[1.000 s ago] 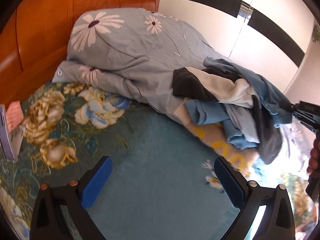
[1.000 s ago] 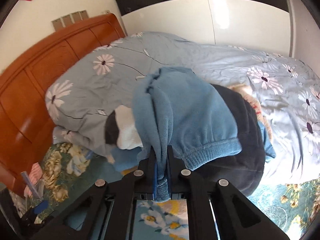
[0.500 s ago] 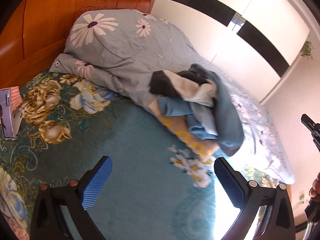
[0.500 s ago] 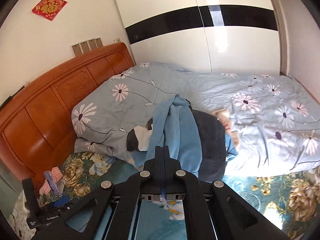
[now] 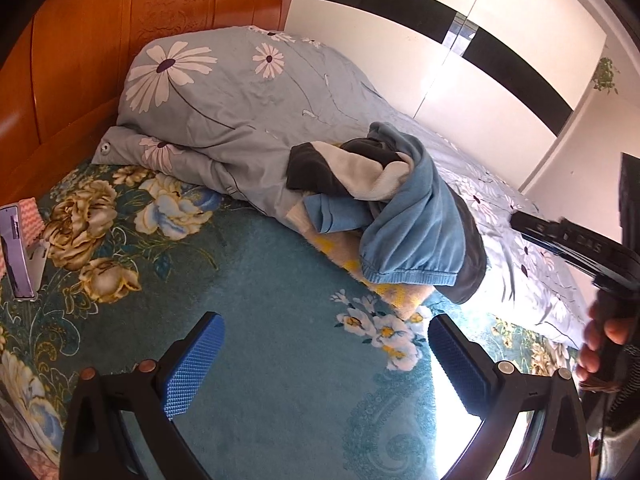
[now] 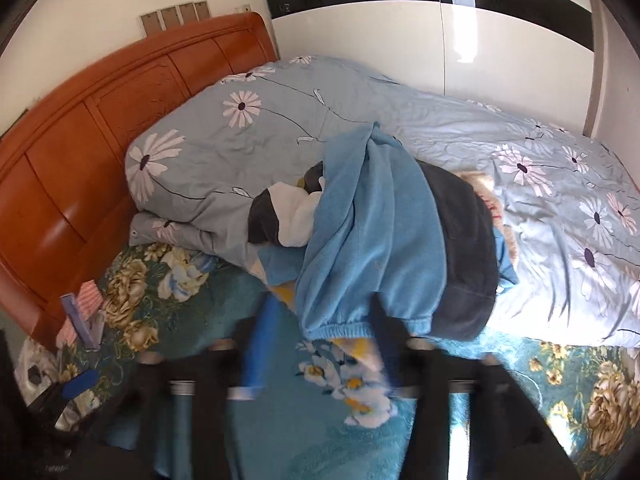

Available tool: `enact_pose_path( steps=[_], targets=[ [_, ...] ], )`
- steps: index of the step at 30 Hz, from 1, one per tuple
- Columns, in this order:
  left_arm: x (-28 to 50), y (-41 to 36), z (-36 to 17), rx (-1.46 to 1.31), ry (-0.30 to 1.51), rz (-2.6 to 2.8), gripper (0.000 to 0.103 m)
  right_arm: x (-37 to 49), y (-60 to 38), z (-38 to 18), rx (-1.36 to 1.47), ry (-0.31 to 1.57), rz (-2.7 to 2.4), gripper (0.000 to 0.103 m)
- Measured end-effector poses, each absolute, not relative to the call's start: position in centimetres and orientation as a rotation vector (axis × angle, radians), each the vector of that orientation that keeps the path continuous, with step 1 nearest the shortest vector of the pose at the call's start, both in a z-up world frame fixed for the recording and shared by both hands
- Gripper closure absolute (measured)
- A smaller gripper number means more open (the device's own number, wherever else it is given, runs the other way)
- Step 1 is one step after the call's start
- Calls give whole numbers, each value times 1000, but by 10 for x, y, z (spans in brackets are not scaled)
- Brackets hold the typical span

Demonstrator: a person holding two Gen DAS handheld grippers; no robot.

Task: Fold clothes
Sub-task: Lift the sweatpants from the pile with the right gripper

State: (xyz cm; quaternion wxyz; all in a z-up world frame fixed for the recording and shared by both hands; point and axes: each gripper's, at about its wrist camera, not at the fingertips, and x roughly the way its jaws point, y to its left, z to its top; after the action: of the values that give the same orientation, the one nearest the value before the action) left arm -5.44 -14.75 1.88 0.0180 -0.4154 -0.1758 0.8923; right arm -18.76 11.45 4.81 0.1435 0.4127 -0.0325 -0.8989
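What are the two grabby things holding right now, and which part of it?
Nothing. The left gripper has its jaws wide apart over the teal blanket. The right gripper, though blurred, is open too, just short of the blue sweater cuff.

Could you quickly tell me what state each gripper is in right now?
Left gripper: open, holding nothing, above the teal floral bedspread.
Right gripper: blurred, apparently open; light blue fleece garment released.

A teal floral-patterned bed sheet (image 5: 256,280) carries a bunched grey-blue daisy-print duvet (image 5: 224,112), a heap of blue, white and dark clothes (image 6: 380,240) overlapping its edge, and a small pink-and-white box (image 5: 24,240) near the orange wooden headboard (image 6: 80,140).
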Motion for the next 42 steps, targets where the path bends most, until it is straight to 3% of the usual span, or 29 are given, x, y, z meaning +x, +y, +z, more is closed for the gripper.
enact_pose_path(
  steps=[10, 15, 16, 17, 18, 20, 27, 34, 39, 42],
  targets=[
    [-94, -176, -32, -1393, -600, 2766, 0, -285, 67, -41, 1414, -107, -2669, 37],
    [-106, -186, -55, -1441, -674, 2740, 0, -299, 59, -63, 1488, 41, -2725, 37],
    [-107, -188, -60, -1446, -688, 2734, 0, -298, 59, -65, 1493, 81, -2738, 48],
    [-108, -189, -63, -1453, -700, 2730, 0, -295, 64, -64, 1496, 115, -2752, 73],
    [-108, -191, -66, -1460, -717, 2724, 0, -292, 68, -62, 1498, 148, -2765, 85],
    [-110, -194, -71, -1465, -751, 2709, 0, -285, 81, -54, 1477, 192, -2772, 90],
    [-111, -194, -69, -1445, -751, 2709, 0, -284, 124, 9, 1323, 472, -2977, 92],
    [-102, -191, -47, -1404, -726, 2723, 0, -296, 136, 128, 918, 691, -3212, 93],
    [-91, -190, -19, -1342, -726, 2742, 0, -244, 125, 214, 575, 670, -3282, 93],
    [-83, -185, -1, -1299, -711, 2742, 0, -183, 131, 237, 487, 572, -3259, 93]
  ],
)
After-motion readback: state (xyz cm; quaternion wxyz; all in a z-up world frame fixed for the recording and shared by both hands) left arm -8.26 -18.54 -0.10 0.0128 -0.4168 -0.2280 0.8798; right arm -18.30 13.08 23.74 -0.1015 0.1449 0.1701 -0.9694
